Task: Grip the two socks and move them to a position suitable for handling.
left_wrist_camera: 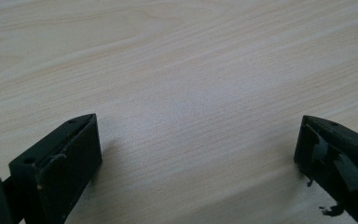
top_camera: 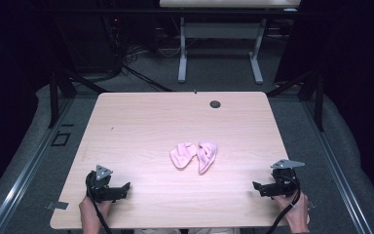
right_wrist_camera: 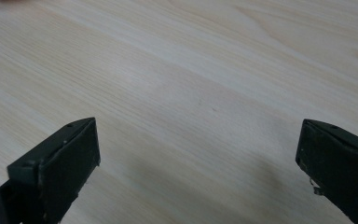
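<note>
Pair of pink socks [top_camera: 194,156] lies at approx the middle of the table [top_camera: 141,122], a bit toward the near edge, the two touching side by side, both crumpled. Left gripper [top_camera: 125,186] sits near the front-left corner, right gripper [top_camera: 256,186] near the front-right; both well apart from the socks, pointing inward toward each other. Jaws on both stand wide, w/ nothing between them, just bare wood in the left gripper view [left_wrist_camera: 198,135] and the right gripper view [right_wrist_camera: 198,135].

Handling, as a guess: socks look v. light, soft, floppy, not fragile, not slippery. They'll sag and bunch when lifted, so a pinch takes a fold, not the whole thing. Best hold is prob. a raised edge or the cuff end, jaws coming down low against the tabletop so the fabric gets caught rather than pushed along. One sock per gripper looks workable since they lie next to each other. Risk: grabbing both layers or dragging the neighbour along, as they touch.

Surface: pale wood-grain laminate, smooth, flat, matte; cloth should slide on it easily. A round cable hole [top_camera: 215,104] sits near the far edge.

Room: dark, grey carpet floor [top_camera: 224,73], another white-legged desk [top_camera: 219,44] beyond, cables on the floor at back left.
</note>
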Motion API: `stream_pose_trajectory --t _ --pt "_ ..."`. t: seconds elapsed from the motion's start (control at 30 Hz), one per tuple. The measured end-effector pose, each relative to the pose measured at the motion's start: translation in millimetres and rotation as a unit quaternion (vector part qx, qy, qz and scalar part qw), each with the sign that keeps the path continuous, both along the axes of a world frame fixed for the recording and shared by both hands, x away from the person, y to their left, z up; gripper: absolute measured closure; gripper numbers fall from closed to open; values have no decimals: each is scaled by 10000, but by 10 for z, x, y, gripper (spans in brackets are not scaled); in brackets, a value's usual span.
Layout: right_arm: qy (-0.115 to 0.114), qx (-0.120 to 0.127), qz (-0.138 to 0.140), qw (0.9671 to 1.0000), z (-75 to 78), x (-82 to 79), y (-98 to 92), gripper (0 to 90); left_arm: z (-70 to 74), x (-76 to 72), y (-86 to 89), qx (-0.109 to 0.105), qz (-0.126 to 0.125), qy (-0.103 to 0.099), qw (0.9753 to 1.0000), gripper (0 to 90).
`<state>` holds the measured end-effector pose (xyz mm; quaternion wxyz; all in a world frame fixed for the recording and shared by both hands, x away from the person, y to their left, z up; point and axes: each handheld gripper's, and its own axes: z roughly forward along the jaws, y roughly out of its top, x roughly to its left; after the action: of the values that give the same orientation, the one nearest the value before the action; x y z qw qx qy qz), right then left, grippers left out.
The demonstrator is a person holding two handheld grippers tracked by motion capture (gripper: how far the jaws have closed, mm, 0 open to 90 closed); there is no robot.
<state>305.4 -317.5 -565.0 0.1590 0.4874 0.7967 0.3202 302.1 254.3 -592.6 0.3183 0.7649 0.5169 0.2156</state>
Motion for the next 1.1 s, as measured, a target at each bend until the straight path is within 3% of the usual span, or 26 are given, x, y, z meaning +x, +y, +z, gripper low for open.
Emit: stream_pose_trajectory --t 0.3,0.43,0.57,0.8,0.97,1.1 --pt "-65 -149 599 9981 253 215 379 0 0 -1 0 2 -1 -1 10000 4" --pt "-64 -334 982 9946 402 358 638 0 1 -2 -1 8 6 -2 10000 5" --pt "129 -520 1269 9905 480 503 823 0 1 -1 0 4 3 -2 10000 5" --pt "424 -615 1647 9835 527 726 1059 0 0 -2 -1 -3 13 -5 10000 5" --pt "523 -661 1753 9809 551 838 1214 0 0 -2 0 0 13 -6 10000 5" --pt "727 -773 1848 9770 539 1009 1390 13 0 -2 0 -2 14 -7 10000 5"
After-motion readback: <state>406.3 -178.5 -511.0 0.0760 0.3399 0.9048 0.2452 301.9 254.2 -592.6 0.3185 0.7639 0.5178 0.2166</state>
